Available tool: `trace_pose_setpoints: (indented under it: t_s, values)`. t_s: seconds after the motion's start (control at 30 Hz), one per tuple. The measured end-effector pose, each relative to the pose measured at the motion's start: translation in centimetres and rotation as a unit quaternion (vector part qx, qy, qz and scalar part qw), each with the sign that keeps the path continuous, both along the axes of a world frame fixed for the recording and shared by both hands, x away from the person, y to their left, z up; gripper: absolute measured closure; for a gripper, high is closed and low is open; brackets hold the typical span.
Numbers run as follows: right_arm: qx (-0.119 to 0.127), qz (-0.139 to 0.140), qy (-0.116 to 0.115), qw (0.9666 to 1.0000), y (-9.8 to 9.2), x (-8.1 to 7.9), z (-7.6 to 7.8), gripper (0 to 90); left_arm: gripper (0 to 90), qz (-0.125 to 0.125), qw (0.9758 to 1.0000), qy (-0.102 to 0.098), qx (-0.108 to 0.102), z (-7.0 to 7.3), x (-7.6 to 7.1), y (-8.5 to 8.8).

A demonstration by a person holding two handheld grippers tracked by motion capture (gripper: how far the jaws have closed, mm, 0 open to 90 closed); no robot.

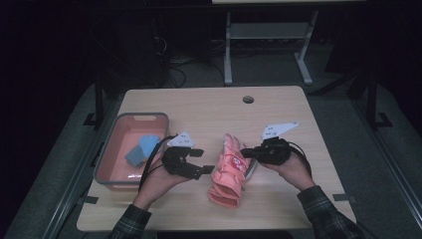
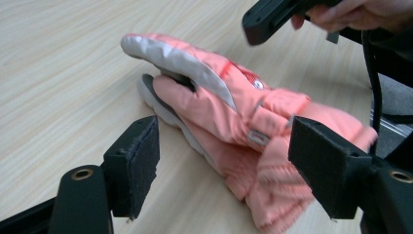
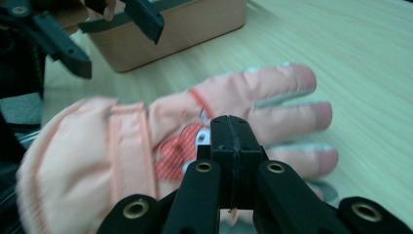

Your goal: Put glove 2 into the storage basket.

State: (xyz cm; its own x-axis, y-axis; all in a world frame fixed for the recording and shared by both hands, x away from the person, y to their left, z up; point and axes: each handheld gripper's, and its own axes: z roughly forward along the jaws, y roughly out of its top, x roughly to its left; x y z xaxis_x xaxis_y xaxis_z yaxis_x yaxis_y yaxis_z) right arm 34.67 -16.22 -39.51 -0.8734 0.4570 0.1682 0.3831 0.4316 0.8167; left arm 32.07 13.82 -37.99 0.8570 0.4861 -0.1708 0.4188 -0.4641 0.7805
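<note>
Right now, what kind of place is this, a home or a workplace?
Probably a lab or workshop for recording handling work. A plain wooden table with a cable hole, loose cables on the grey floor, and a metal-framed workbench behind point to that.

A pair of salmon-pink padded winter gloves [image 1: 230, 172] lies on the light wooden bench [image 1: 209, 107], near its middle and just right of the basin. One glove [image 2: 229, 95] rests on top of the other [image 2: 214, 146], fingers pointing to the far edge, cuffs toward the person. The upper one shows grey palm and fingertip patches, a red and white badge [image 3: 181, 148] on its back and a strap across the wrist. The ribbed knit cuffs [image 1: 222, 195] lie flat at the near end.
</note>
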Motion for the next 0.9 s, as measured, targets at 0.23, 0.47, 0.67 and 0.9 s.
trace_pose_setpoints:
  t_s: [0.23, 0.47, 0.67, 0.9]
  values:
    - [-0.02, -0.008, 0.012, 0.9997, 0.9, 0.9, -1.5, 90.0, 25.1, 0.003, 1.0, 0.003, 0.006, -0.4, 0.9, -0.8]
    - [-0.04, 0.001, 0.032, 0.9987, 1.6, 1.1, -3.0, 90.0, 23.3, 0.012, 0.9997, 0.015, 0.015, -1.3, 1.4, -0.9]
    - [-0.072, 0.004, 0.041, 0.9966, 2.0, 1.0, -4.2, 90.0, 19.6, 0.015, 0.9992, 0.028, 0.024, -1.9, 2.1, -1.4]
    - [-0.082, 0.005, 0.043, 0.9957, 2.2, 0.9, -4.6, 90.0, 17.0, 0.012, 0.9988, 0.038, 0.026, -2.4, 3.4, -3.3]
